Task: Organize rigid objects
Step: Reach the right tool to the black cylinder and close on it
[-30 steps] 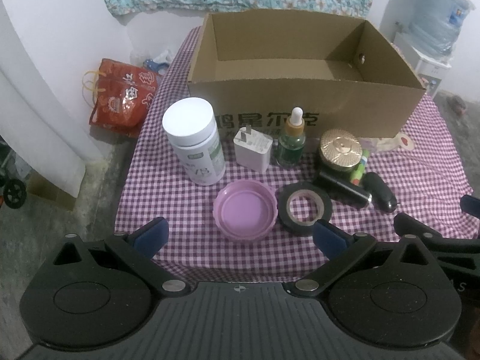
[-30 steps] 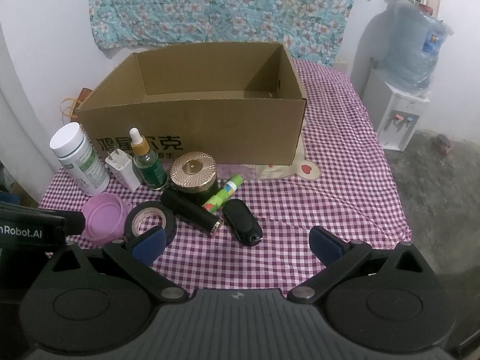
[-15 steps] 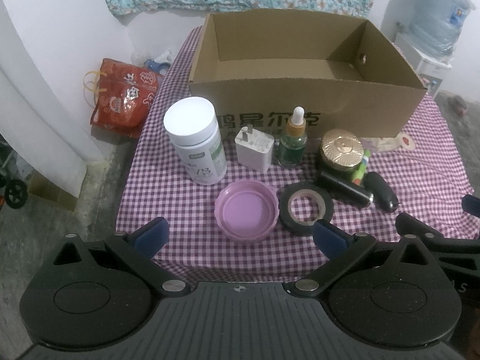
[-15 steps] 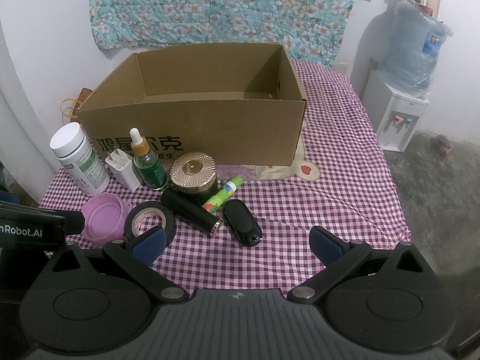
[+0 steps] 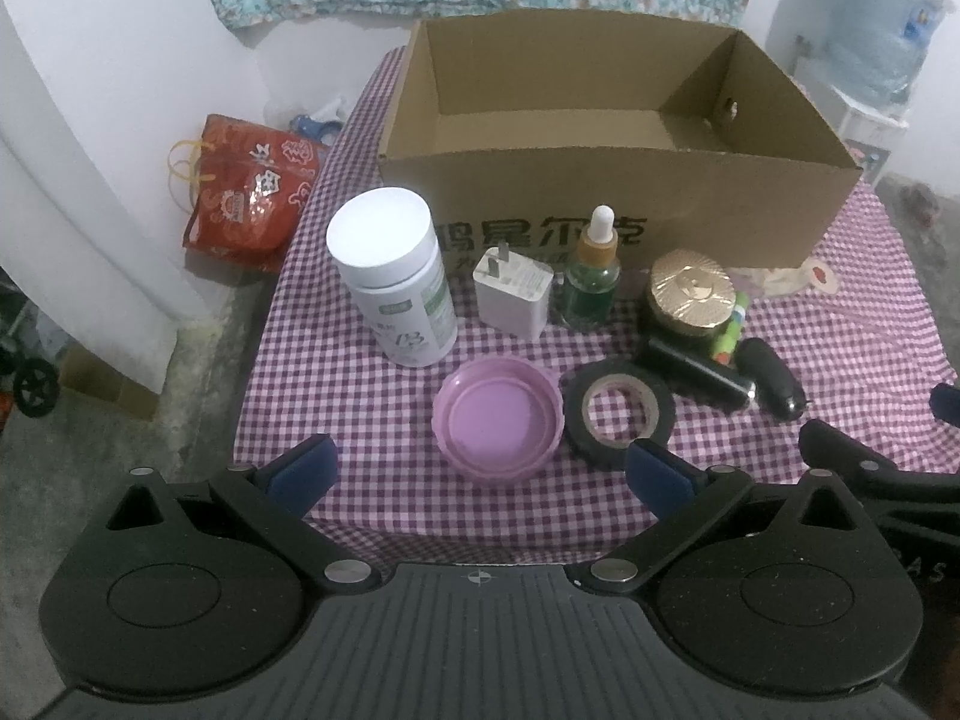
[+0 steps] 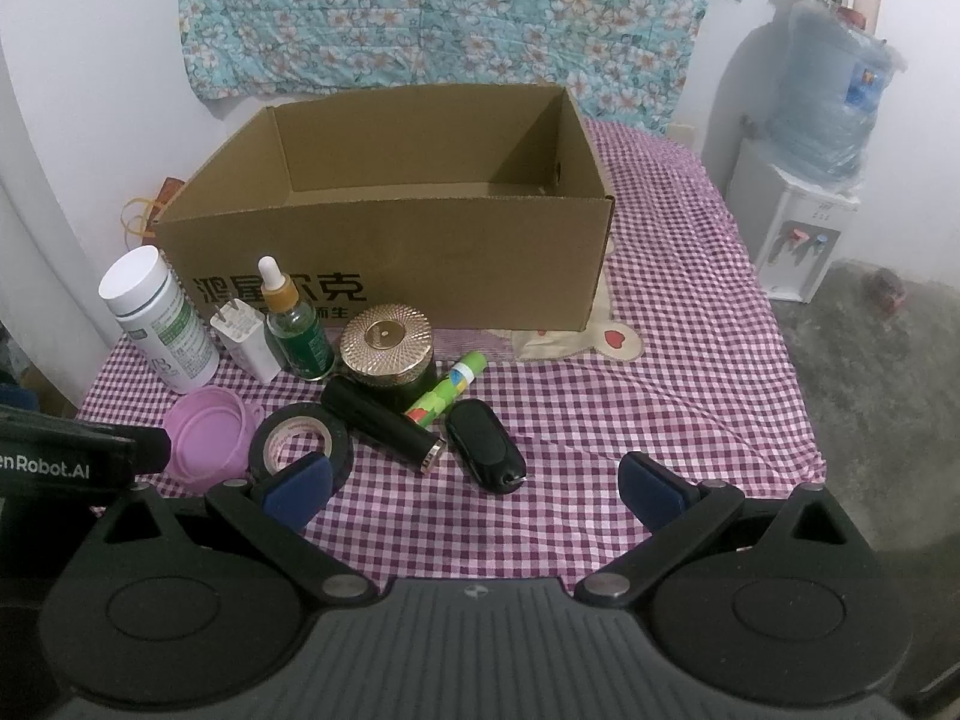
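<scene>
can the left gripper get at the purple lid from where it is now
Probably yes: the left gripper is open and the purple lid lies just ahead with nothing between, though the tape roll touches its right edge.

Checked tablecloth [image 6: 690, 312] (purple and white) carries a cardboard box [image 6: 420, 252], bottles, tape roll [image 5: 618, 414].

A purple-and-white checked cloth [image 5: 360, 384] covers the desk. The cardboard box [image 5: 600, 198] is plain brown with black characters. The bottle [image 5: 393, 288] is white with green label marks, the lid [image 5: 498, 420] lilac, the tape roll [image 5: 618, 411] black, the jar cap [image 6: 387, 339] ribbed gold, the dropper bottle [image 6: 297, 330] green. Teal floral fabric [image 6: 468, 12] hangs behind.
</scene>
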The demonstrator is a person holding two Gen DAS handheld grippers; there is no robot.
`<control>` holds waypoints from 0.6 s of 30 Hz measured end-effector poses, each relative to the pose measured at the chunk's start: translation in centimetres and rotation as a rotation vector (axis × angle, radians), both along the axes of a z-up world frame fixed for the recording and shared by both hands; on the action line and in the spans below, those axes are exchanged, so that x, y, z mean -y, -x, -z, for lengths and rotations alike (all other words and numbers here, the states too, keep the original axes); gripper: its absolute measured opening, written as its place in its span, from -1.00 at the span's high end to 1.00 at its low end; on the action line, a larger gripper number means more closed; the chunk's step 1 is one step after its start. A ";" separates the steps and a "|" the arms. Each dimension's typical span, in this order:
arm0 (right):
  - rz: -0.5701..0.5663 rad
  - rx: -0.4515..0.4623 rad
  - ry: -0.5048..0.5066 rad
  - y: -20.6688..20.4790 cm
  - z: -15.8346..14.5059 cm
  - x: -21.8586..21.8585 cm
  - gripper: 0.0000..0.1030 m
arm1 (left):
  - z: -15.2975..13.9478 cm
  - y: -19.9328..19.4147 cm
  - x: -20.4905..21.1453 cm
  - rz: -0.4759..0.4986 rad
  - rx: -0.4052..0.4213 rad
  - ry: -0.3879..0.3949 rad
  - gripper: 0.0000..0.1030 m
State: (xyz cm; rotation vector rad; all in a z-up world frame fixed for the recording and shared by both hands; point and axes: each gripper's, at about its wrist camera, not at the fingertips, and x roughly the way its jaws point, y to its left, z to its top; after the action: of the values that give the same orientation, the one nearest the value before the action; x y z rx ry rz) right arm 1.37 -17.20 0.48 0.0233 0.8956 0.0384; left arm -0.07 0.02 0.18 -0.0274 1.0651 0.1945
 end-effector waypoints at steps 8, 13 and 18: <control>0.029 0.025 -0.050 -0.9 0.3 2.8 -1.00 | 0.7 -1.1 1.3 0.080 0.006 -0.003 -0.99; 0.047 0.002 -0.126 -2.6 1.4 5.7 -0.95 | 1.5 -1.9 3.7 0.208 0.031 0.020 -0.99; 0.047 -0.094 -0.286 -5.3 4.0 8.2 -0.71 | 3.2 -3.0 6.8 0.349 0.018 0.052 -0.95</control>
State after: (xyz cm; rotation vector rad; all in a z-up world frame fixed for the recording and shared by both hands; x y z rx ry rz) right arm 6.69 -25.39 -3.49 0.3145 0.9771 0.1219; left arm 2.88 -6.81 -3.07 0.1093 1.0400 -0.1490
